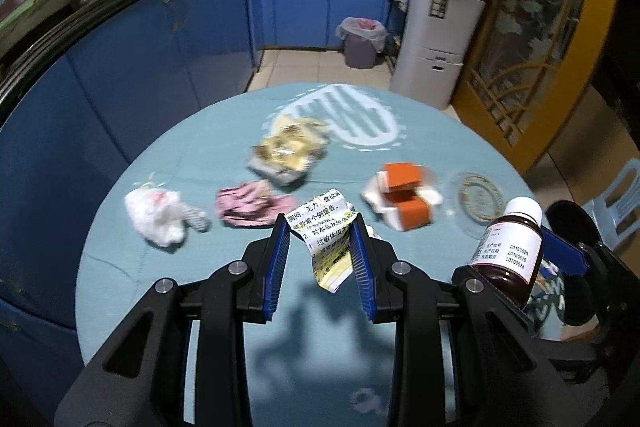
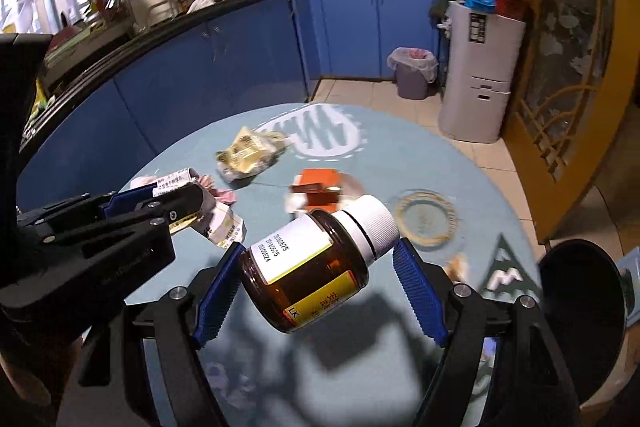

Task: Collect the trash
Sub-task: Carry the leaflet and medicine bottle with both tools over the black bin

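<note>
Two items held above the table: left gripper pinches a crumpled leaflet; right gripper clamps a brown bottle, cap tilted up-right. Wrappers and an orange box lie farther off. Lined bin stands far, beside the cabinets.

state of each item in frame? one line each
Left tool: shut on crumpled printed paper leaflet, lifted.
Right tool: shut on amber white-capped medicine bottle, tilted, lifted.
Orange-and-white cardboard box: flattened, on table.
Lilac lined trash bin: open, on floor.
Clear glass dish: upright, on table.
</note>
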The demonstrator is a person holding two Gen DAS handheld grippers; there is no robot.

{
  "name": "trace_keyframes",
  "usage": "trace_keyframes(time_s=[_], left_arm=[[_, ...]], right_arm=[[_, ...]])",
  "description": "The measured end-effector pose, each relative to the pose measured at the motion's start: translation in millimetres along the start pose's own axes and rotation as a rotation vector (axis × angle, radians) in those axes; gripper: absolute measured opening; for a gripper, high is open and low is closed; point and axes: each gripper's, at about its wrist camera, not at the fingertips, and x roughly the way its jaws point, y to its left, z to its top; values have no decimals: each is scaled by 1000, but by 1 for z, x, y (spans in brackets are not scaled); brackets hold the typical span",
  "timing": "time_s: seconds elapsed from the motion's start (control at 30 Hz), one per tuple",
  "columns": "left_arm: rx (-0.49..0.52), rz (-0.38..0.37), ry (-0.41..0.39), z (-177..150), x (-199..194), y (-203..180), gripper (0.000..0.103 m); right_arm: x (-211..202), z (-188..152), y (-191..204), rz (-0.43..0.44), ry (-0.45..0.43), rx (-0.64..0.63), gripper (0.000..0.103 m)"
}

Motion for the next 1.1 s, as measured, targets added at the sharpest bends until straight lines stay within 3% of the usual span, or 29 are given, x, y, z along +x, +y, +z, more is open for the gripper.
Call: trace_keyframes(time_s=[0.77, 1.1], left_arm=[[236, -110, -32, 16, -7, -164, 32], [355, -168, -5, 5, 6, -246, 32]], right_arm=[[-62, -33, -129, -120, -93, 206, 74], [-76, -53, -188, -198, -96, 308, 74]])
